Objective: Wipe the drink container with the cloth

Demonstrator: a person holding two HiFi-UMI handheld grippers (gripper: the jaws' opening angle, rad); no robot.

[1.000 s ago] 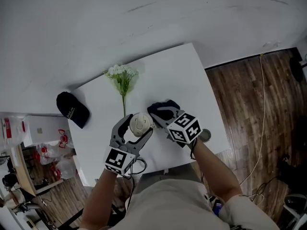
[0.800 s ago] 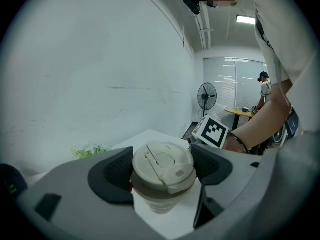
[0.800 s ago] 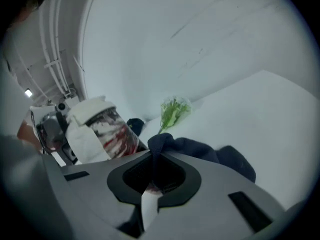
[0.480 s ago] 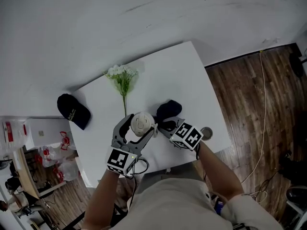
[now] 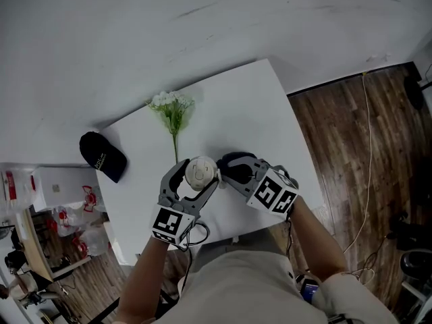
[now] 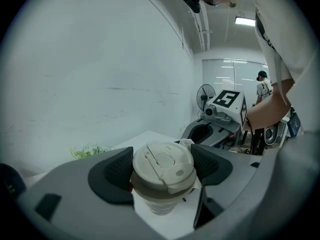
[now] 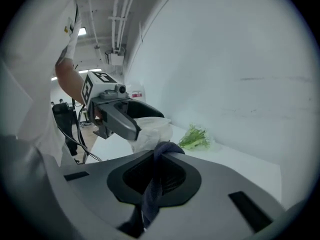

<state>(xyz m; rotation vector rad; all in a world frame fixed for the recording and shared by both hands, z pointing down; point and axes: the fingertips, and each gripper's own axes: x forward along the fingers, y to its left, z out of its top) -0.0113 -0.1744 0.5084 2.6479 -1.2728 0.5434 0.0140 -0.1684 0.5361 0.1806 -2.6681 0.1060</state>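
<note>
The left gripper [image 5: 196, 175] is clenched on a translucent drink cup [image 5: 201, 171] with an off-white plastic lid. In the left gripper view, the dark ribbed pads of the left gripper [image 6: 165, 166] press the drink cup [image 6: 162, 170] at its 9 and 3 o'clock sides, just below the lid rim, and the cup stands upright between them (whether its base touches the tabletop cannot be told).

The right gripper [image 5: 234, 171] sits just beside the cup at its 3 o'clock in the head view. Its jaws are closed on a dark navy fabric cloth [image 5: 228, 162]. In the right gripper view, the cloth [image 7: 152, 186] runs as a thin pinched strip through the right gripper [image 7: 157, 176] and loops out at 12 o'clock towards the cup [image 7: 150, 129]; contact between cloth and cup cannot be made out.

All of this is over the 6 o'clock side of a white rectangular table [image 5: 250, 103]. A bunch of small white flowers on green stems [image 5: 172, 109] lies at the cup's 12 o'clock. A black baseball cap [image 5: 101, 155] rests at its 9 o'clock, by the table's edge.
</note>
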